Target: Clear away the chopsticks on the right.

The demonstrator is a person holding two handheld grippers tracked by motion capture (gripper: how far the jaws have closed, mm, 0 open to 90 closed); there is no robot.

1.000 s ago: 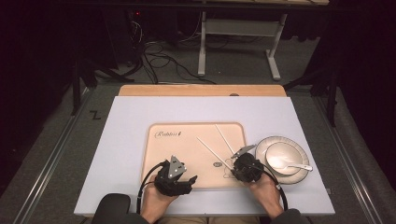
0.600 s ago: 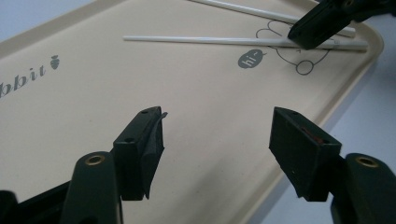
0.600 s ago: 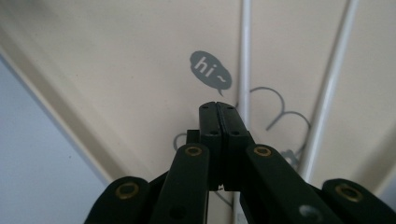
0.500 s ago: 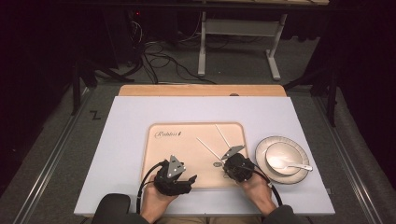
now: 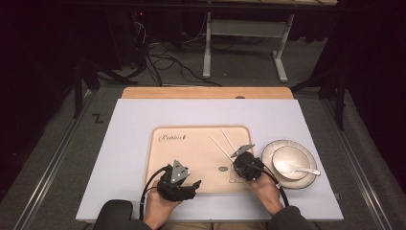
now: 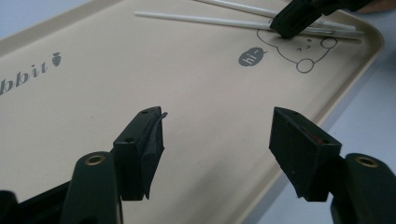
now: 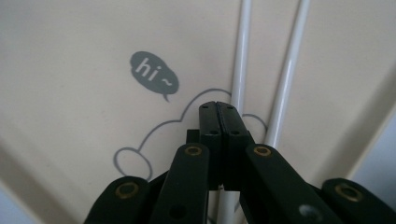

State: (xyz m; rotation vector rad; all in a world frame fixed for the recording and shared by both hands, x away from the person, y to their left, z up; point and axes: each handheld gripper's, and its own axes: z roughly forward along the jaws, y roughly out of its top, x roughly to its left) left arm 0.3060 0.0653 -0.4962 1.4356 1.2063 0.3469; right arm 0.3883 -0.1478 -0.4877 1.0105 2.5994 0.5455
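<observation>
- Left tongs (image 5: pixel 194 184) are held wide open, empty, above the tray (image 5: pixel 167 163) at its 7 o'clock edge.
- Right tongs (image 7: pixel 218 108) are pressed together on one chopstick (image 7: pixel 242 60) at its near end.
- The chopsticks (image 5: pixel 222 143) lie at the tray's 3 o'clock; thin, stiff and slippery is judged, so a grip nearer the middle is advised.

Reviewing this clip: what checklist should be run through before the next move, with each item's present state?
1. Right gripper shut: ok, its jaws meet over the beige plastic tray.
2. Thin white chopstick by the speech bubble clamped: cannot tell; it runs under the jaw tips.
3. Second thin white chopstick free of the jaws: ok, it lies beside them.
4. Left gripper open and holding nothing: ok, above the tray's bare surface.
5. Round white bowl with white spoon out of the way: ok, on the table to the right of the tray.
</observation>
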